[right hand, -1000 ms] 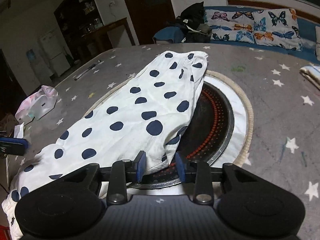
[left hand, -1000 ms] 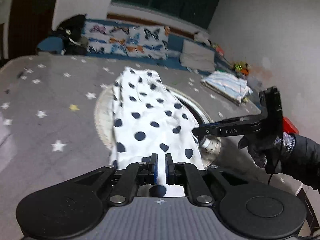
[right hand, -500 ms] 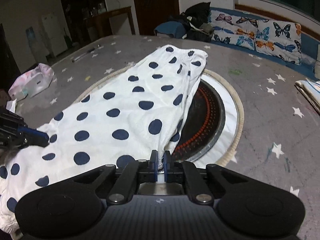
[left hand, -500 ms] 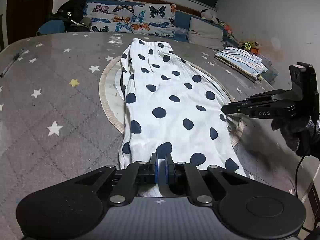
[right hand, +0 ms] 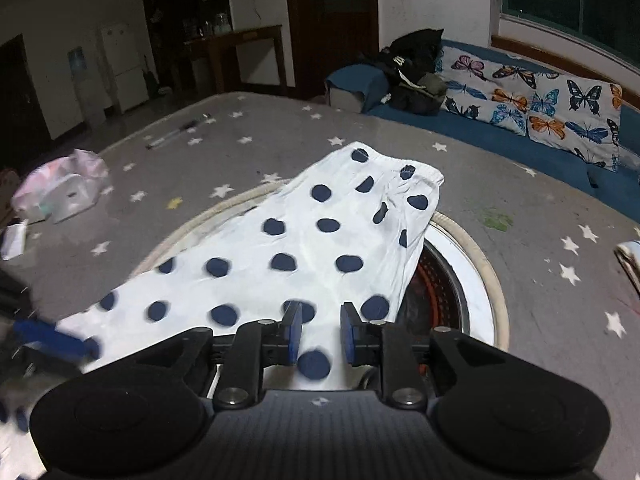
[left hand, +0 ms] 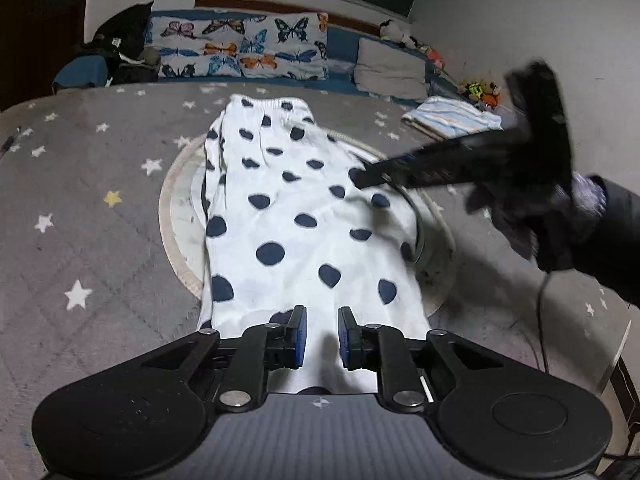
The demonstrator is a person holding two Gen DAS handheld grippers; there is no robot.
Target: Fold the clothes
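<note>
Left gripper jaws opening, a gap showing between the blue pads, white dotted cloth lying between and ahead of them on the star-patterned desk. Right gripper jaws opening too, over the same cloth's near edge. Cloth stretches away over a round inset.

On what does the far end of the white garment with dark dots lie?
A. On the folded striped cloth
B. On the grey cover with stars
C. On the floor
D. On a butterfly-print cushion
B: the elastic end of the dotted garment lies flat on the grey star cover, short of the butterfly cushion and away from the striped cloth.
</note>
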